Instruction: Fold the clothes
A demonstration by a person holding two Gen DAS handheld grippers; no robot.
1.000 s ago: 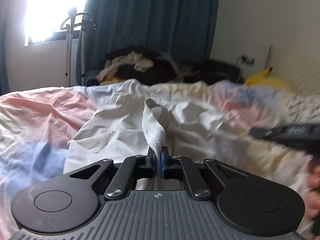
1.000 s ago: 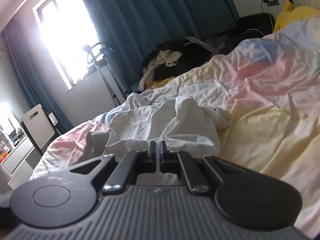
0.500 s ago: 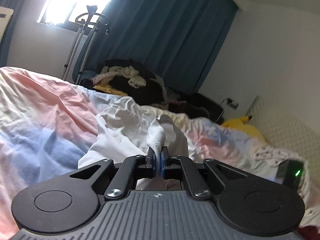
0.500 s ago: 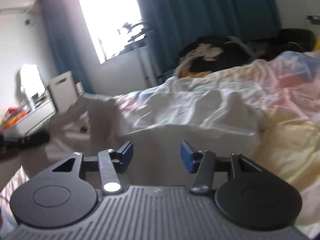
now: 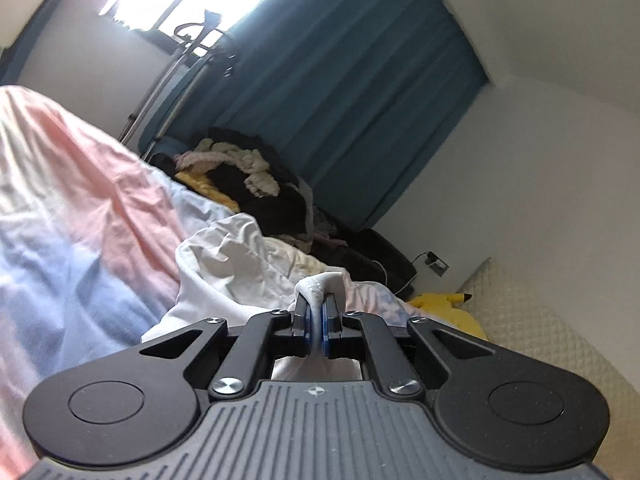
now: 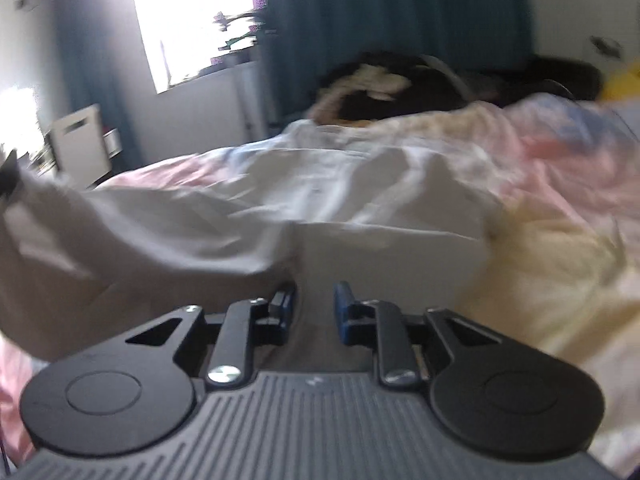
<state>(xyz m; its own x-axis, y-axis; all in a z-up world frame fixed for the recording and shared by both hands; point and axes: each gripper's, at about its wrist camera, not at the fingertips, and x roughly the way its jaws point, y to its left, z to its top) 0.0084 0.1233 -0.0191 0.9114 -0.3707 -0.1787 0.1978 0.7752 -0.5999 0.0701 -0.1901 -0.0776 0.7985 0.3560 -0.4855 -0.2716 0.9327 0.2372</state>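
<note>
A white garment (image 5: 236, 268) lies crumpled on a pastel pink, blue and yellow bedspread (image 5: 72, 208). My left gripper (image 5: 315, 312) is shut on a bunched edge of the white garment, which pokes out above the pads. In the right wrist view the same white garment (image 6: 280, 216) spreads across the bed, blurred. My right gripper (image 6: 315, 310) is open with the jaws a hand's width apart, low over the garment's near edge, holding nothing. The garment's left end rises toward the frame's left edge.
A pile of dark and cream clothes (image 5: 248, 176) sits beyond the bed by teal curtains (image 5: 340, 92). A yellow plush toy (image 5: 448, 308) lies at the headboard side. A white chair (image 6: 80, 140) and a window (image 6: 192, 20) are to the left.
My right gripper went from shut to open and has narrowed slightly since. My left gripper kept its hold on the garment and tilted upward and to the left.
</note>
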